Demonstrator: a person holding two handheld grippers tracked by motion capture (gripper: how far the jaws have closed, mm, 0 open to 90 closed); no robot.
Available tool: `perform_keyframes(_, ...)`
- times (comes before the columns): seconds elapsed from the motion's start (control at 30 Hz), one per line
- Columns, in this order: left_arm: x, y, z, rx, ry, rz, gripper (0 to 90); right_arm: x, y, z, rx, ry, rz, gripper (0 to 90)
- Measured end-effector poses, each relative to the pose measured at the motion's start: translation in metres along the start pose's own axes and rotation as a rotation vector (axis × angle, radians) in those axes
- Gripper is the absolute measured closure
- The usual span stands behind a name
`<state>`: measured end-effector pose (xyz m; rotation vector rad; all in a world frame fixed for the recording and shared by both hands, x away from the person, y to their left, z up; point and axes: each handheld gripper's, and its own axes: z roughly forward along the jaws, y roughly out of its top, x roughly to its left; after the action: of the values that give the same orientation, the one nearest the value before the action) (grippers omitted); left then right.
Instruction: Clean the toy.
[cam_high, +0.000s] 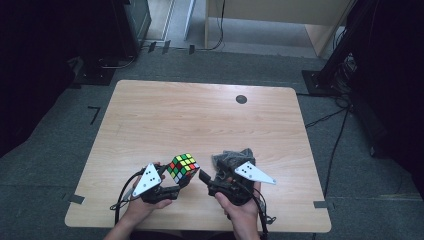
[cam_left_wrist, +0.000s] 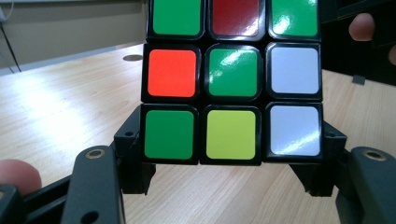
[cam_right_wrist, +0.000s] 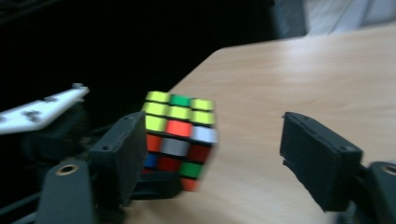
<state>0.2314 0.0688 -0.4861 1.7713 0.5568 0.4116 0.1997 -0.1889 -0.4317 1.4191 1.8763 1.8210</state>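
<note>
While the puzzle cube (cam_high: 183, 168) is clamped between the jaws of the left gripper (cam_high: 176, 186) and held just above the table (cam_high: 200, 115) near its front edge, the right gripper (cam_high: 206, 178) is seen beside it with jaws spread and nothing between them. A crumpled grey cloth (cam_high: 232, 158) lies behind the right gripper, toward the front right corner. Judged risks: the cube is gripped only along its lowest layer, so a hard twist could lever it out; a misaligned bite by the right gripper could jam a layer.
</note>
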Motion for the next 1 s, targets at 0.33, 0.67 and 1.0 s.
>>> perform_keyframes(0.33, -0.018, 0.001, 0.003, -0.035, -0.041, 0.11, 33.9, 0.004, -0.013, 0.019, 0.105, 0.027, 0.139, 14.5)
perform_keyframes(0.67, -0.029, 0.001, 0.008, -0.023, -0.032, 0.183, 33.4, 0.009, -0.02, 0.017, 0.087, 0.003, 0.151, 34.5)
perform_keyframes(1.0, -0.035, 0.006, 0.008, -0.009, -0.01, 0.211, 31.5, 0.027, -0.027, 0.023, 0.14, -0.114, -0.048, 34.5)
